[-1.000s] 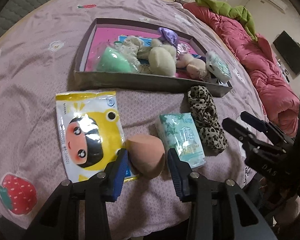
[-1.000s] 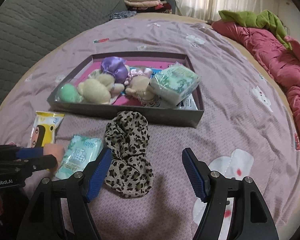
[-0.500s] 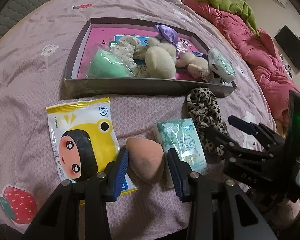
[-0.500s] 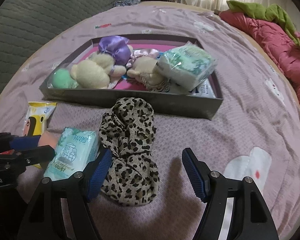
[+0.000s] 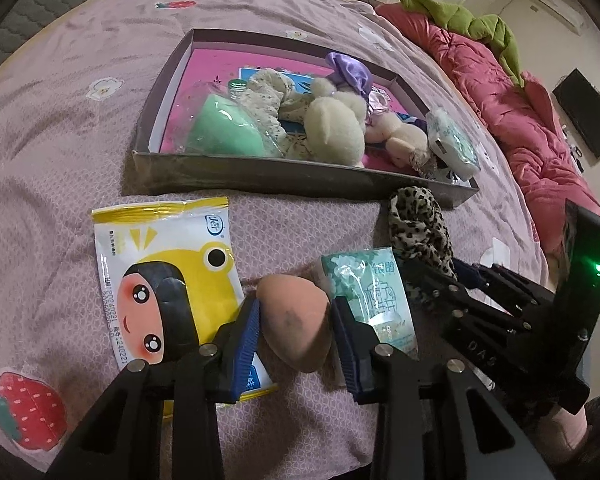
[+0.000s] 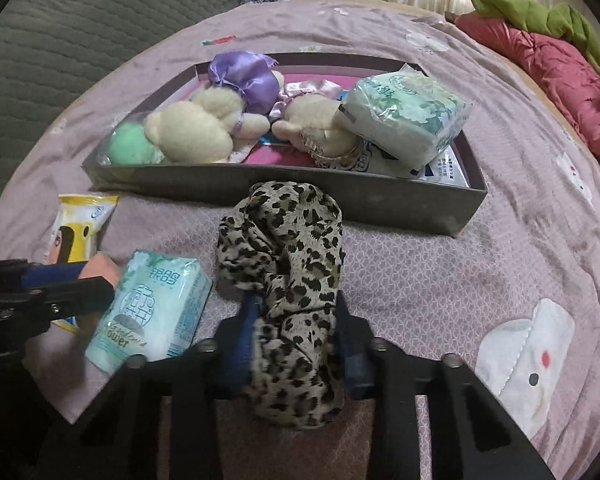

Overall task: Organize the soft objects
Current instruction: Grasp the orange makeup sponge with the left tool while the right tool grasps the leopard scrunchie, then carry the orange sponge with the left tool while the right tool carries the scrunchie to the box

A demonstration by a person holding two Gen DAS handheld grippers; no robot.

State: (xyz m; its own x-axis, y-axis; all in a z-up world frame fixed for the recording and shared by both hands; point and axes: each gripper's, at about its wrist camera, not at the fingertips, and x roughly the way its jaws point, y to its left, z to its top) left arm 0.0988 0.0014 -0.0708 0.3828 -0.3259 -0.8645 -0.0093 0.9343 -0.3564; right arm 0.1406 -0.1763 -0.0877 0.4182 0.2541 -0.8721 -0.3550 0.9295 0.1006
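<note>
Both jaws are closing, left gripper [image 5: 294, 330] squeezing the peach sponge [image 5: 294, 326], right gripper [image 6: 296, 338] bunching the leopard scrunchie [image 6: 286, 264], which could slip out mid-lift tbh.

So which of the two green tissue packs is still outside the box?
The flat tissue pack lying on the bedspread, between the peach sponge and the leopard scrunchie. The bulkier pack sits inside the box, at its right end.

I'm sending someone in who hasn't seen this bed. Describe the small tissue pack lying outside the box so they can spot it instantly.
Start at the shallow dark box on the purple bedspread and look in front of its near wall. There a small mint-green tissue pack lies flat between a peach sponge and a leopard-print cloth. It alone is a crinkly plastic-wrapped block with printed characters.
</note>
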